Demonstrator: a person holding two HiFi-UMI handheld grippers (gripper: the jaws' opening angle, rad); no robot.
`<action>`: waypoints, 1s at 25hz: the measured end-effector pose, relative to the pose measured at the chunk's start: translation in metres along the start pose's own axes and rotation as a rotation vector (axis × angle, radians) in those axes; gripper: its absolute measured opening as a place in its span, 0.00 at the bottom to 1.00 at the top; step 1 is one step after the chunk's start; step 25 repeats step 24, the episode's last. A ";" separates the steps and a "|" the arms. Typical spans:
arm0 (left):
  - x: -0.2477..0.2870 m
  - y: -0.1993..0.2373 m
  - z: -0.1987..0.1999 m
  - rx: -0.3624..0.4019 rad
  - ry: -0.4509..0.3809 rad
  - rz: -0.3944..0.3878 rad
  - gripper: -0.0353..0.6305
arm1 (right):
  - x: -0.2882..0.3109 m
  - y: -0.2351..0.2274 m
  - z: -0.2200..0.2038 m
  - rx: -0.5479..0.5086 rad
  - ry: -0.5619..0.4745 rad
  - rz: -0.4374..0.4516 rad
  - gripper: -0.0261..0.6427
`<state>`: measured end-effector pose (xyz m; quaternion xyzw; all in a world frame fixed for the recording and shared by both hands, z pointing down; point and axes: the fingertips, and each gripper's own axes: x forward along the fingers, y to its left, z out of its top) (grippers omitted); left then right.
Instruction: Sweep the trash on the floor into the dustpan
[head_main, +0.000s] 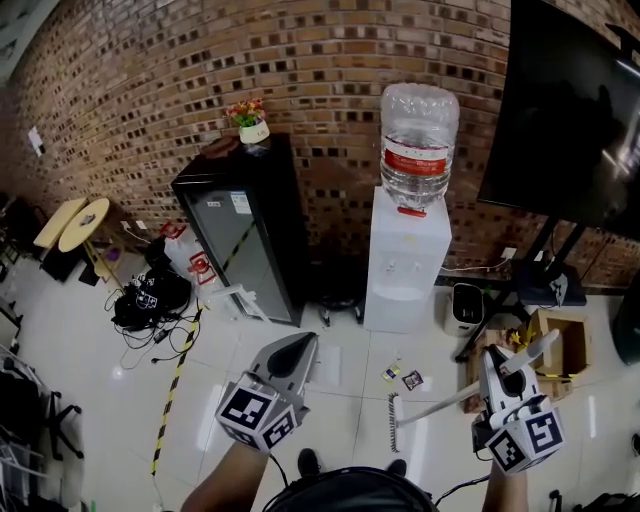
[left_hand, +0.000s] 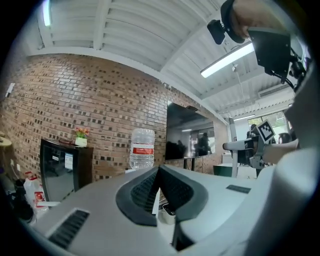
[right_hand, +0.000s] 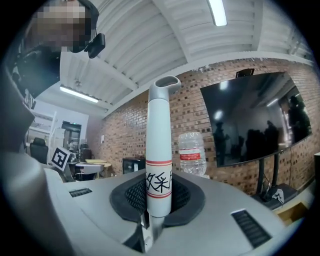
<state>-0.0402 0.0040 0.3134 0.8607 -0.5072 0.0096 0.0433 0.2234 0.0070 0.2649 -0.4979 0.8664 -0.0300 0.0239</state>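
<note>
Two small scraps of trash (head_main: 403, 377) lie on the white tile floor in front of the water dispenser. My right gripper (head_main: 492, 372) (right_hand: 159, 192) is shut on a white broom handle (right_hand: 159, 150) with red bands and black characters. The handle slants down-left to the comb-like broom head (head_main: 392, 422), which rests just below the scraps. My left gripper (head_main: 300, 346) (left_hand: 159, 172) hovers left of the trash, tips together with nothing between them. A white plastic item (head_main: 235, 297) lies at the foot of the fridge; I cannot tell whether it is the dustpan.
A water dispenser (head_main: 405, 260) and a black fridge (head_main: 245, 230) stand against the brick wall. A TV on a stand (head_main: 570, 110), a cardboard box (head_main: 565, 345) and a small white bin (head_main: 465, 308) are at right. A black bag with cables (head_main: 150, 295) and floor tape (head_main: 175, 390) lie at left.
</note>
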 end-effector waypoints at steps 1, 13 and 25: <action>-0.002 0.000 0.000 -0.005 -0.003 0.007 0.07 | 0.001 0.001 -0.002 -0.005 0.005 0.006 0.10; -0.024 0.019 0.000 -0.023 -0.027 0.124 0.08 | -0.005 -0.010 -0.005 -0.008 -0.006 -0.033 0.10; -0.024 0.027 -0.016 -0.059 0.012 0.156 0.08 | -0.007 -0.013 -0.007 -0.017 -0.012 -0.044 0.10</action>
